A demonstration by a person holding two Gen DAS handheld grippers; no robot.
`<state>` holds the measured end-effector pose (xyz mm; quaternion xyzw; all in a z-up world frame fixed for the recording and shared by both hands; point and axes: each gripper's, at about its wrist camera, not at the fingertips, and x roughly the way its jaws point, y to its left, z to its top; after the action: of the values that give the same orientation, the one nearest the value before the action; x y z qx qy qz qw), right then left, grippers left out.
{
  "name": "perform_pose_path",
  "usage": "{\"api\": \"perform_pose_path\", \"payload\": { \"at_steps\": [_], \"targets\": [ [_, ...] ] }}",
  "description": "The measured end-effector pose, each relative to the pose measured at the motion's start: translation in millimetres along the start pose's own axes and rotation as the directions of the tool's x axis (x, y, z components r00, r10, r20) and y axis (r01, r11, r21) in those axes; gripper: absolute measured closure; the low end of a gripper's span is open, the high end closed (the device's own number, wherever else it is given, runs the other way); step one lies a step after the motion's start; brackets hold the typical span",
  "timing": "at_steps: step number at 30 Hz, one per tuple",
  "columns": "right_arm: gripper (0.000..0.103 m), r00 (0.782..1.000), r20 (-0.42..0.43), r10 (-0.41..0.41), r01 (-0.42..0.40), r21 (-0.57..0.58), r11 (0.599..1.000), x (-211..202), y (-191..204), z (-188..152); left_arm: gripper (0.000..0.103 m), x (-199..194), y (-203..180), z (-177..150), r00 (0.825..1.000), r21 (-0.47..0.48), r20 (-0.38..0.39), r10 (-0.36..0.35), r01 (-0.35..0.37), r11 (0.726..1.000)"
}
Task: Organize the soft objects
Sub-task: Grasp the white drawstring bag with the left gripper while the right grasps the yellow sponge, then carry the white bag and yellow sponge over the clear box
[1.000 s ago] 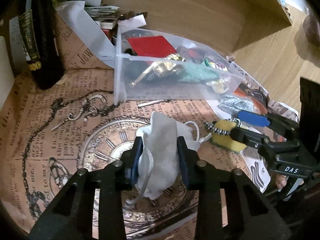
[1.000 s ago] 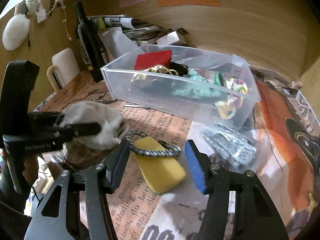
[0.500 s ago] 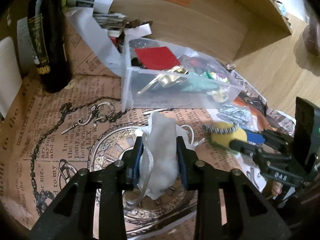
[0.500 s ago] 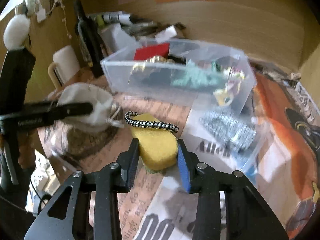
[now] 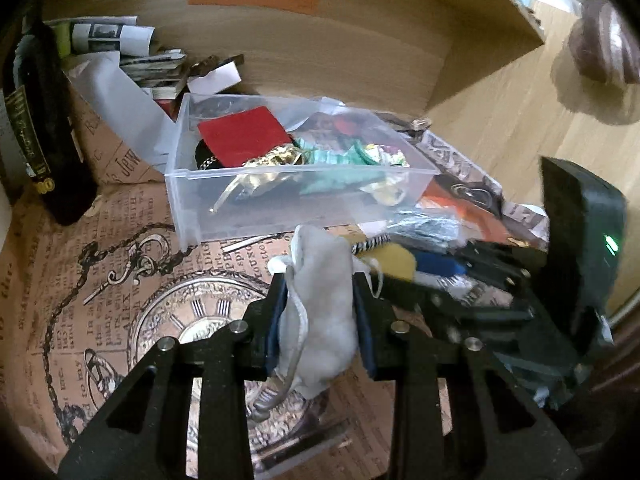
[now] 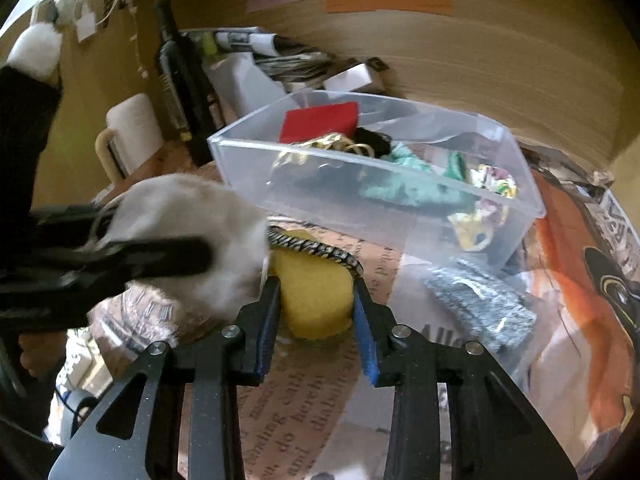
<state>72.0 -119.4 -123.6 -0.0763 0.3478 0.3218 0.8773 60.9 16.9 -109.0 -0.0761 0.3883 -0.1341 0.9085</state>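
Note:
My left gripper (image 5: 320, 300) is shut on a grey drawstring pouch (image 5: 322, 312) and holds it above the printed paper. My right gripper (image 6: 314, 300) is shut on a yellow sponge (image 6: 314, 300) with a black-and-white braided band (image 6: 316, 246) lying across its top. The pouch (image 6: 188, 216) and sponge (image 5: 394, 260) are close together, just in front of the clear plastic bin (image 5: 288, 204). The bin (image 6: 372, 204) holds a red cloth (image 5: 244, 136), teal fabric (image 6: 404, 190), gold ribbon and other soft items.
A dark bottle (image 5: 38, 128) stands at the left, with a cream mug (image 6: 128, 132) beside it. Papers and boxes (image 5: 152, 68) are piled behind the bin against the wooden wall. A silver scrubber (image 6: 480, 300) lies right of the sponge.
My right gripper closed on the yellow sponge and lifted it. Both grippers moved toward the bin, bringing pouch and sponge closer together.

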Motion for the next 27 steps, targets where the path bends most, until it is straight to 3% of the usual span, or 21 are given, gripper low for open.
{"api": "perform_pose_path", "payload": {
  "at_steps": [10, 18, 27],
  "targets": [
    [0.074, 0.999, -0.022, 0.026, -0.027, -0.05, 0.998, -9.1, 2.5, -10.9, 0.072, 18.8, 14.3, 23.8, 0.998, -0.024, -0.003, 0.059, -0.059, 0.998],
    [0.075, 0.998, 0.051, 0.02, -0.019, -0.023, 1.0, -36.8, -6.4, -4.9, 0.077, 25.2, 19.1, 25.3, 0.997, -0.02, -0.014, 0.077, -0.077, 0.997],
    [0.075, 0.986, 0.166, -0.026, 0.021, 0.032, 0.999, -59.0, -24.2, 19.3, 0.079, -26.2, 9.8, 44.4, 0.989, -0.007, 0.126, 0.08, -0.08, 0.997]
  ]
}}
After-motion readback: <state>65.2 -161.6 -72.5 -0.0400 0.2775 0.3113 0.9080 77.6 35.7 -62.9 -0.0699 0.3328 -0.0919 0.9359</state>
